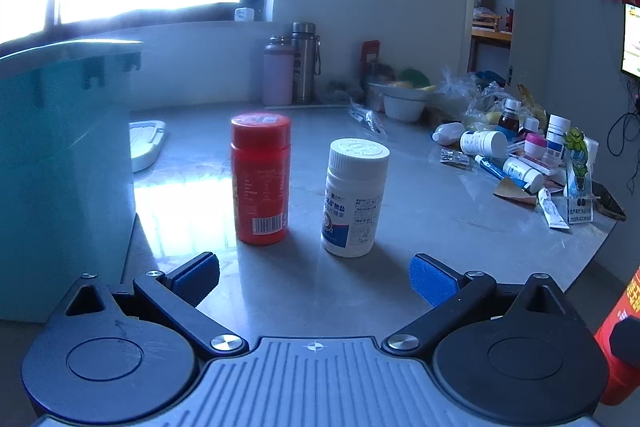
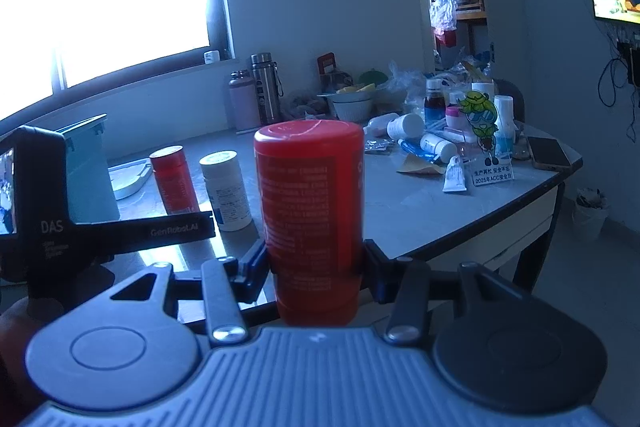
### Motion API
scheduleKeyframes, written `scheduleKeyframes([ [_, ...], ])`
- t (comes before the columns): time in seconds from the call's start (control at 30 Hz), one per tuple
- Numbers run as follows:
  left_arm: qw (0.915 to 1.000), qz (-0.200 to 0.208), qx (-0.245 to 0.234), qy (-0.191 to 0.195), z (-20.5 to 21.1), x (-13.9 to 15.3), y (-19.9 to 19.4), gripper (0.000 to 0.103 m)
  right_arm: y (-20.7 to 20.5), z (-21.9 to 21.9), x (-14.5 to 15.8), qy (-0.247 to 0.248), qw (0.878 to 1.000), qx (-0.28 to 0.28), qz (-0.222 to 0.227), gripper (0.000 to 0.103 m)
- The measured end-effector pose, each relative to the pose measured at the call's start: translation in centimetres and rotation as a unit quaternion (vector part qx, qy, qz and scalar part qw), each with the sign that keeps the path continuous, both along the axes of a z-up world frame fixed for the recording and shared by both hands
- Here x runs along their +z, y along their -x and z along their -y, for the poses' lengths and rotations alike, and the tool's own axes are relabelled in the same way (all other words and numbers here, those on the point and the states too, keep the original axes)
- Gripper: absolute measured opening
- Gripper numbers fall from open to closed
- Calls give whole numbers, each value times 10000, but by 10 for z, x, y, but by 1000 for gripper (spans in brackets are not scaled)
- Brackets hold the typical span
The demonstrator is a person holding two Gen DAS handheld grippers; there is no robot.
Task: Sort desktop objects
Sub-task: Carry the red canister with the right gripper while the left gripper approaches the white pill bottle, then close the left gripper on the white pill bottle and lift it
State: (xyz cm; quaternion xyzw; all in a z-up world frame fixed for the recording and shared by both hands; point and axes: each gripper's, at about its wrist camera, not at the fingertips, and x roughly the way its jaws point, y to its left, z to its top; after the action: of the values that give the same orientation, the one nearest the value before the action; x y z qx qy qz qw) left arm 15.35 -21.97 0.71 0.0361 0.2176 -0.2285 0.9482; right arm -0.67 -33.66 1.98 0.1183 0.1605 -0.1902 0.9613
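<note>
My right gripper (image 2: 316, 267) is shut on a red bottle (image 2: 310, 211), held upright above the grey table (image 2: 420, 219). That held red bottle shows at the right edge of the left wrist view (image 1: 622, 331). My left gripper (image 1: 314, 283) is open, its blue pads wide apart, low over the table. Just beyond it stand a second red bottle (image 1: 261, 179) and a white medicine bottle (image 1: 354, 197), side by side and apart. In the right wrist view those two bottles (image 2: 174, 179) (image 2: 226, 189) stand behind the left gripper's body (image 2: 36, 211).
A teal bin (image 1: 60, 179) stands at the left, with a white tray (image 1: 146, 143) behind it. Two flasks (image 1: 292, 65) and a bowl (image 1: 402, 103) sit at the back. A heap of medicine bottles and tubes (image 1: 516, 155) and a phone (image 2: 549, 153) crowd the right side near the table edge.
</note>
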Motion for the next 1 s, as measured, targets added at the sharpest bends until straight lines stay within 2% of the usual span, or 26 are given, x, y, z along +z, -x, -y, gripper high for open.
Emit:
scheduleKeyframes([
  [0.67, 9990, -6, -446, -36, 43, -6, -41, 101, -7, -3, -4, 22, 9990, -421, -154, 49],
  [1.0, 9989, 18, -424, -193, 63, -8, -65, 101, -9, 0, -8, -78, 9975, -661, -221, 49],
])
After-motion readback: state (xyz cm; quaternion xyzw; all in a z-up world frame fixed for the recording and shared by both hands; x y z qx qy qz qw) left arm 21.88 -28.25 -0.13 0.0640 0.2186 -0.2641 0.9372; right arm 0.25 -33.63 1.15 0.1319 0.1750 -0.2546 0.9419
